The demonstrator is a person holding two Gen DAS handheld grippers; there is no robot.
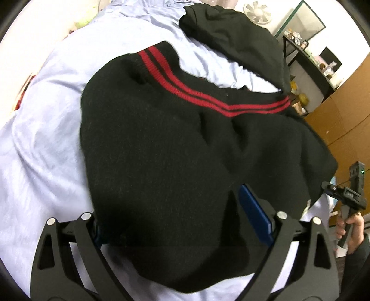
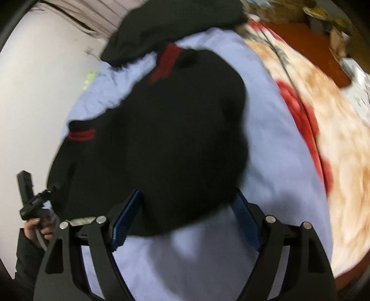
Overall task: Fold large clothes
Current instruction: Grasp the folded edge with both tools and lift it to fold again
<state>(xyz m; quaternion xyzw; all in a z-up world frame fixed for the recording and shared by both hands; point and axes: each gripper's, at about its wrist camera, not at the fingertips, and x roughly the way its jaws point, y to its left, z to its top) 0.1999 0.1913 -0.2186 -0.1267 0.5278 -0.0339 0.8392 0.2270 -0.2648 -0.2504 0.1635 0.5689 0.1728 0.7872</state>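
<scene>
Your left claw (image 1: 185,222) and right claw (image 2: 186,216) both stand wide apart, gripping nothing, their near ends under the hem of the black red-striped sweater (image 1: 161,143) spread on the bed's pale blue sheet (image 1: 41,139).

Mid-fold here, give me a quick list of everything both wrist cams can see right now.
Sweater: one, black with red double stripes, spread on the bed's middle.
Second garment: one, black, bunched at the far end of the bed.
Sheet: one, pale blue, covering the bed.
Blanket: one, cream and red, beside the sheet.
Fan: one, white, by the far wall.
Shelf: one, black, cluttered.
Left tongs: open, sweater edge between them.
Right tongs: open, over the sweater's near edge.
</scene>
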